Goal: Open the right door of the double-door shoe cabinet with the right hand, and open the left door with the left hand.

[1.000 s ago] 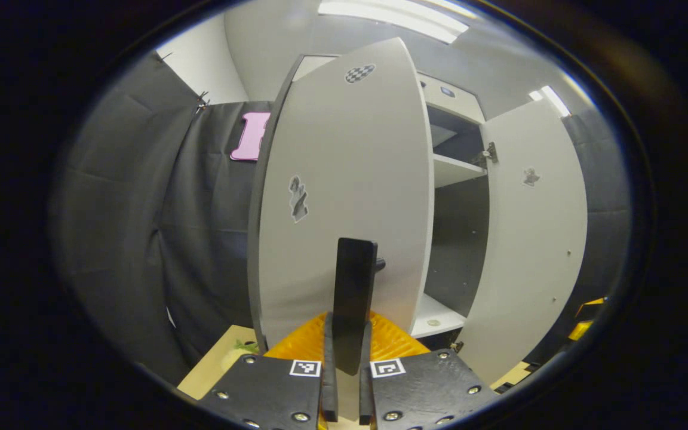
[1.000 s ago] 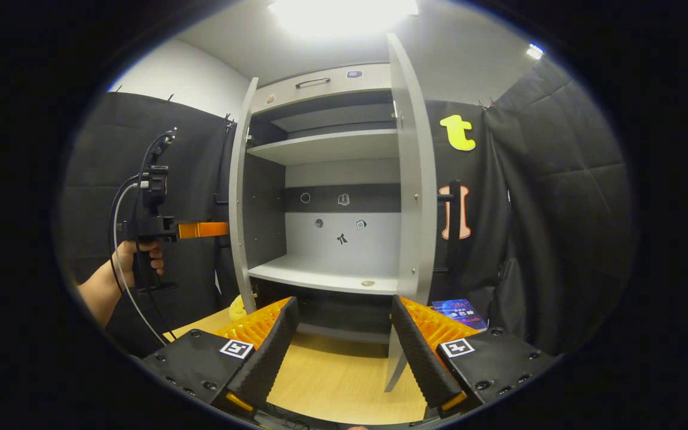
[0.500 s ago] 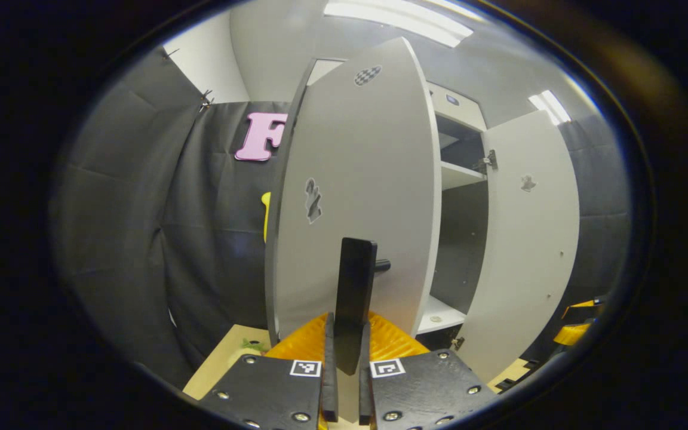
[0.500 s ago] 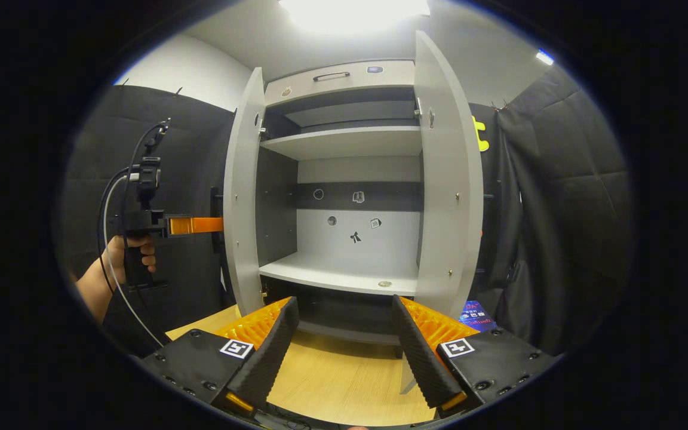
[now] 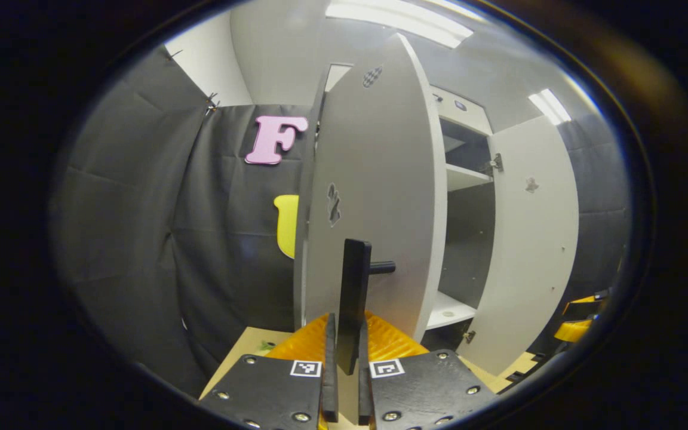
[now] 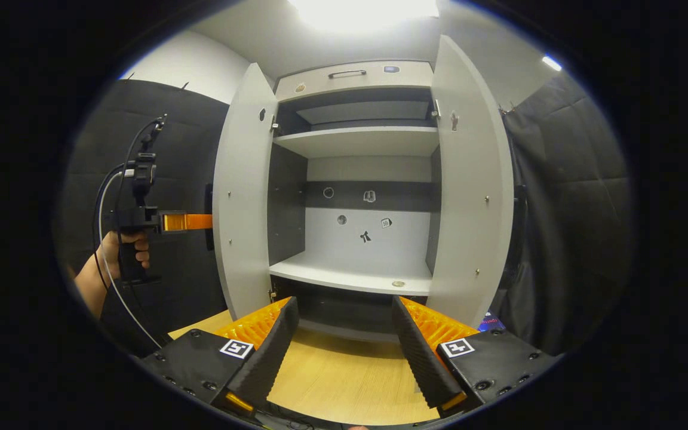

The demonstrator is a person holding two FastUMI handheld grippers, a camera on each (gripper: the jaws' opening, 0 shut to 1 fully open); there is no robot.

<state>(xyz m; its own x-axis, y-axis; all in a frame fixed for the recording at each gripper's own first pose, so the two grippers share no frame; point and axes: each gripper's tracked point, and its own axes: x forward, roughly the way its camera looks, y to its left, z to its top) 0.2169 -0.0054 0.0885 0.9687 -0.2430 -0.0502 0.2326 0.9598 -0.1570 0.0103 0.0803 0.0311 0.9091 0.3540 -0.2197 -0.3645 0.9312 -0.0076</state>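
The grey shoe cabinet (image 6: pixel 356 74) stands with both doors swung out. My left gripper (image 5: pixel 346 325) is shut on the black vertical handle (image 5: pixel 353 280) of the left door (image 5: pixel 380 191), whose outer face is turned toward me. In the right gripper view the same left gripper (image 6: pixel 186 222) shows, pressed to the left door's (image 6: pixel 241 197) handle (image 6: pixel 208 216) and held by a hand (image 6: pixel 122 251). My right gripper (image 6: pixel 344 301) hangs open in front of the cabinet, apart from the right door (image 6: pixel 469 191) and holding nothing.
Inside are an upper shelf (image 6: pixel 356 140) and a lower shelf (image 6: pixel 350 275) with a small round thing (image 6: pixel 398 283) on it. The cabinet stands on a wooden table (image 6: pixel 344 382). A blue book (image 6: pixel 490 322) lies behind the right door. Black cloth walls close both sides.
The left door has swung wider, drawn by my left gripper on its handle. The right gripper view now faces the cabinet's inside squarely, with both doors' inner faces showing.
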